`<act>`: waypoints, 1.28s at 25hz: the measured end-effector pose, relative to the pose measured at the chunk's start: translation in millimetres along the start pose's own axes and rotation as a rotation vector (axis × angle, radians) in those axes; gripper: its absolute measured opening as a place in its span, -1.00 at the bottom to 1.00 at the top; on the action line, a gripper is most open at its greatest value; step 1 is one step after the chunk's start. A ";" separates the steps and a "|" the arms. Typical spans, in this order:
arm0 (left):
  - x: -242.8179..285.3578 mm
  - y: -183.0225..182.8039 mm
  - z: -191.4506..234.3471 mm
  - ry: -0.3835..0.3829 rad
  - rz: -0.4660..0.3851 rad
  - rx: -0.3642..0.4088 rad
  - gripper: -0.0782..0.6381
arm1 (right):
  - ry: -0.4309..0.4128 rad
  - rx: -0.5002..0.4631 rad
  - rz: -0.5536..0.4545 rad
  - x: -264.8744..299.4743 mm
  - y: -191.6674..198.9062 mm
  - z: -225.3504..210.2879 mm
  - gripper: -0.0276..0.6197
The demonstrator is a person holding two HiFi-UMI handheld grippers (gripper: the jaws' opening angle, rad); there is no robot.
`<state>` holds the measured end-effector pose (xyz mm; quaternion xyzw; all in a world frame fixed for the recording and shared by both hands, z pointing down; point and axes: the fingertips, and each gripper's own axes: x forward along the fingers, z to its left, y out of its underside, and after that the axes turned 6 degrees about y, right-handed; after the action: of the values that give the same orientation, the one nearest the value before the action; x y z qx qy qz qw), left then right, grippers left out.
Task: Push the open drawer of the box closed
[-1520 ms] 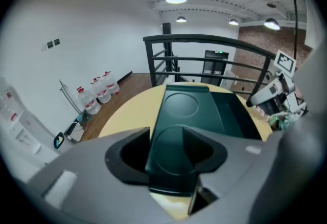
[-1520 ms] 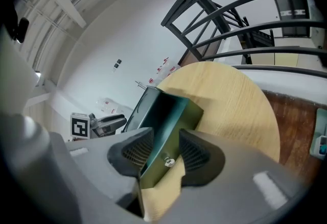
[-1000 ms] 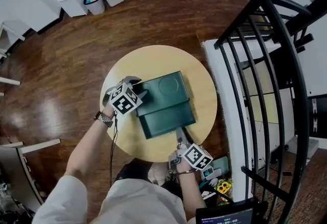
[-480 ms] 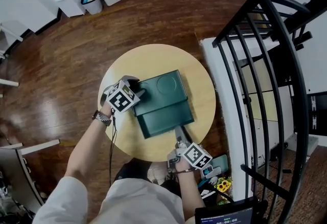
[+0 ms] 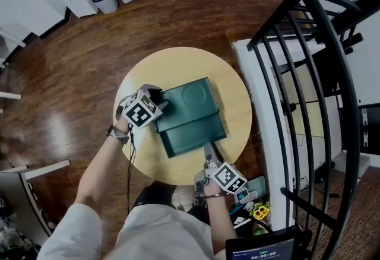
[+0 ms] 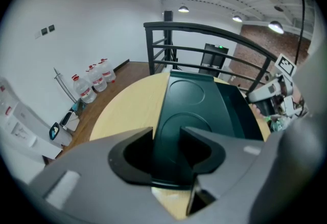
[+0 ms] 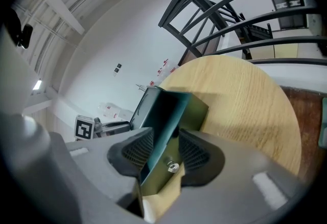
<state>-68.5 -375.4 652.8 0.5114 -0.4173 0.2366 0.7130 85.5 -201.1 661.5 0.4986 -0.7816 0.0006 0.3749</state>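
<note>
Right now we hold the left gripper [image 6: 167, 138] with its jaws well apart. They have just been closing a little. The near corner of the dark green rectangular box [image 6: 191, 97] lies between them, though we cannot tell whether the pads press on it. Beyond those jaws the box's lid, marked with two round recesses, runs away across the round pale wooden table [image 6: 130, 108].

Our right gripper [image 7: 162, 149] stands narrow. Its ribbed pads are closed on the upright front panel of the box's open drawer [image 7: 166, 108], one pad inside the panel and one against its outer face. A small metal screw [image 7: 172, 167] sits just beside the outer pad. Ahead of these jaws the drawer stands pulled out of the box, and the left gripper's marker cube shows off to their left.
</note>
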 end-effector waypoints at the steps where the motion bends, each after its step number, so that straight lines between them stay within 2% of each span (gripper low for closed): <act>1: 0.0 0.2 -0.5 0.001 0.000 -0.002 -0.28 | 0.002 0.002 -0.003 -0.2 0.1 -0.6 -0.44; 8: -1.5 -0.8 -0.4 0.005 -0.003 -0.010 -0.27 | 0.010 -0.010 -0.010 0.8 -1.1 -0.5 -0.46; 10: -1.0 -1.3 -0.2 0.008 -0.003 -0.012 -0.28 | 0.025 -0.020 -0.012 1.2 -1.0 -4.9 -0.61; 12: -0.7 -1.4 -0.6 0.007 -0.003 -0.010 -0.28 | 0.022 -0.011 -0.015 1.3 -1.1 -6.4 -0.67; 23: 0.7 -0.6 -1.7 0.005 -0.001 -0.012 -0.28 | -0.043 -0.037 -0.011 21.0 -8.3 15.7 -0.73; 32: -1.9 -2.5 -2.2 0.006 -0.012 -0.025 -0.28 | -0.043 -0.098 -0.011 25.9 -12.0 19.4 -0.75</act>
<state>-66.8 -374.1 649.6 0.5043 -0.4152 0.2286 0.7218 77.7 -234.5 658.3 0.4838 -0.7857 -0.0504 0.3822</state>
